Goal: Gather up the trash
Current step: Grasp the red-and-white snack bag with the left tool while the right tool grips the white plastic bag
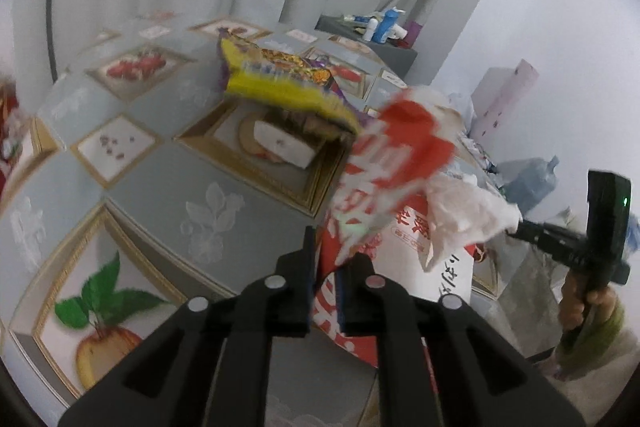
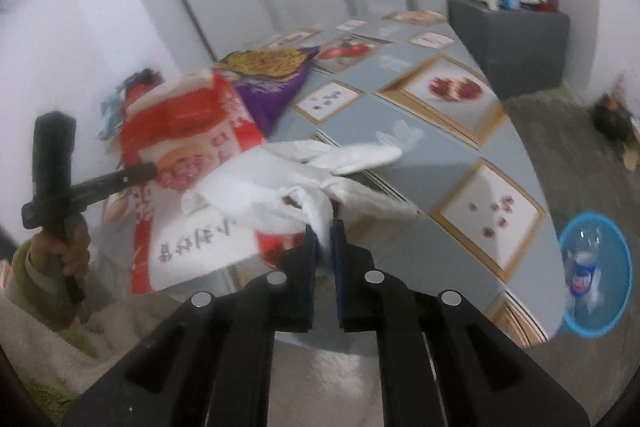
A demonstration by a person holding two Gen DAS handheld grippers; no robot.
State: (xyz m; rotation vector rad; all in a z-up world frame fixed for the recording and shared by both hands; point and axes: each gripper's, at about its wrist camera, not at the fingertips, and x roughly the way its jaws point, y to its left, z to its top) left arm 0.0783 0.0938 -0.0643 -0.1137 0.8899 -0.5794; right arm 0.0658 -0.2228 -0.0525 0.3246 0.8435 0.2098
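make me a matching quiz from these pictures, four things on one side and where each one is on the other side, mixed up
Things:
1. red and white bag
2. white tissue
3. plastic bottle
4. yellow and purple snack bag

Places:
A. inside the blue bin on the floor
B. lying on the table
C. between the fingers of the left gripper
D. between the fingers of the right gripper

Pairs: 1-C, 2-D, 3-A, 4-B

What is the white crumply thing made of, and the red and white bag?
The white wad looks like soft tissue paper: matte, creased, floppy. The red and white bag seems thin printed plastic, since it crinkles and looks slightly glossy, though blur makes that uncertain.
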